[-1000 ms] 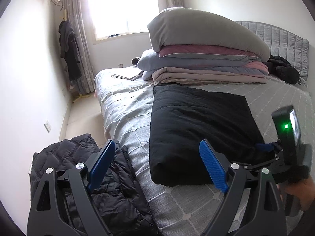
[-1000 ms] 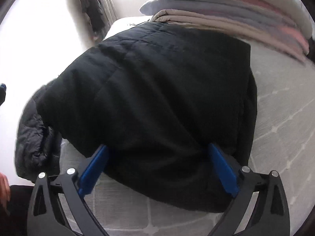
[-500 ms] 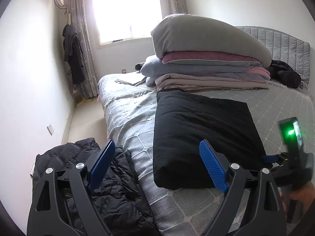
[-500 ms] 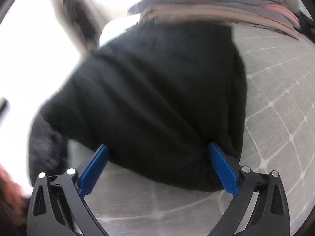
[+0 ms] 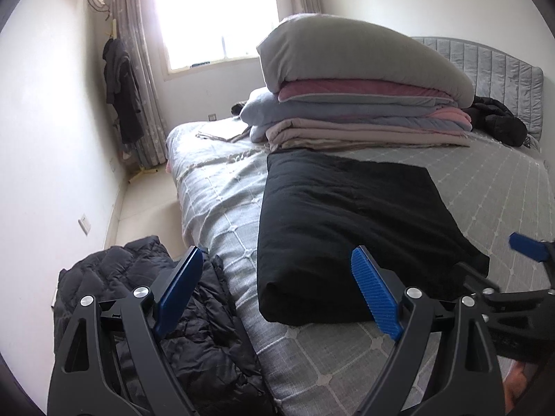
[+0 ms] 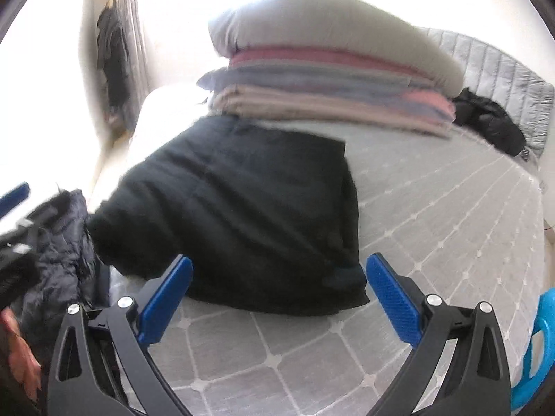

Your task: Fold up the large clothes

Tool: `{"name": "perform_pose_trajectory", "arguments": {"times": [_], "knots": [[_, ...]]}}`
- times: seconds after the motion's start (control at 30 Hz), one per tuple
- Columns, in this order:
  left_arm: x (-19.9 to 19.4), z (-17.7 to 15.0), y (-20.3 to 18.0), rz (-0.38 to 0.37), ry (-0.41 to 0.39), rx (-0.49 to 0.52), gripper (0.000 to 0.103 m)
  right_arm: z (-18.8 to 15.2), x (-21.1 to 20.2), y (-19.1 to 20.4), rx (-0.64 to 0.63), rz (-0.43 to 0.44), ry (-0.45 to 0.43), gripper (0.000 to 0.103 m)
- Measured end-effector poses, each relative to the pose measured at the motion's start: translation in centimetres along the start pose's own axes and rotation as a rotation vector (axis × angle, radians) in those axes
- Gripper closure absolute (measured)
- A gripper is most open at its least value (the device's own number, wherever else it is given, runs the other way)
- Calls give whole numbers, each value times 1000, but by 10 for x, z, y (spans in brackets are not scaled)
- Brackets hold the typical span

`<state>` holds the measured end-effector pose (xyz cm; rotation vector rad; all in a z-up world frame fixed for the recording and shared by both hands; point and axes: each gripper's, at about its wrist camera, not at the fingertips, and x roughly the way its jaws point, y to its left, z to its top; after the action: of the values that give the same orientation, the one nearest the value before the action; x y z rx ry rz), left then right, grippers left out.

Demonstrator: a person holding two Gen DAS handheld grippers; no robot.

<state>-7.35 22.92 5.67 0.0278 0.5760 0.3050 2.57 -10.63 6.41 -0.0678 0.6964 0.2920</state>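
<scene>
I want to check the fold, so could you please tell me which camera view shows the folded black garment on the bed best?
The left wrist view: the folded black garment is sharp there, showing its whole top and thick folded near edge on the bed. The right wrist view shows the garment closer but motion-blurred, with soft edges.

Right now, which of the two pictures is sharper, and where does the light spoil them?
Left wrist view: sharp, but the window is blown out white. Right wrist view: smeared by motion, so the black garment and the bedding stack are soft, and the upper left is washed out. Both bend straight lines near the edges.
</scene>
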Motion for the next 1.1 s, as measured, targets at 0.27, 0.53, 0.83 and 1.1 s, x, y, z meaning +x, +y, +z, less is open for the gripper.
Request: {"name": "perform_pose_trajectory", "arguments": {"times": [0.27, 0.53, 0.83, 1.1], "knots": [[4, -1, -6, 1, 20, 17, 19, 0, -14, -3, 63, -74, -19, 6], [4, -1, -13, -13, 34, 35, 19, 2, -19, -5, 89, -74, -5, 6], [5, -1, -13, -17, 43, 33, 19, 5, -21, 4, 74, -80, 4, 6], [7, 0, -12, -21, 54, 26, 19, 6, -20, 4, 69, -91, 12, 6]]}}
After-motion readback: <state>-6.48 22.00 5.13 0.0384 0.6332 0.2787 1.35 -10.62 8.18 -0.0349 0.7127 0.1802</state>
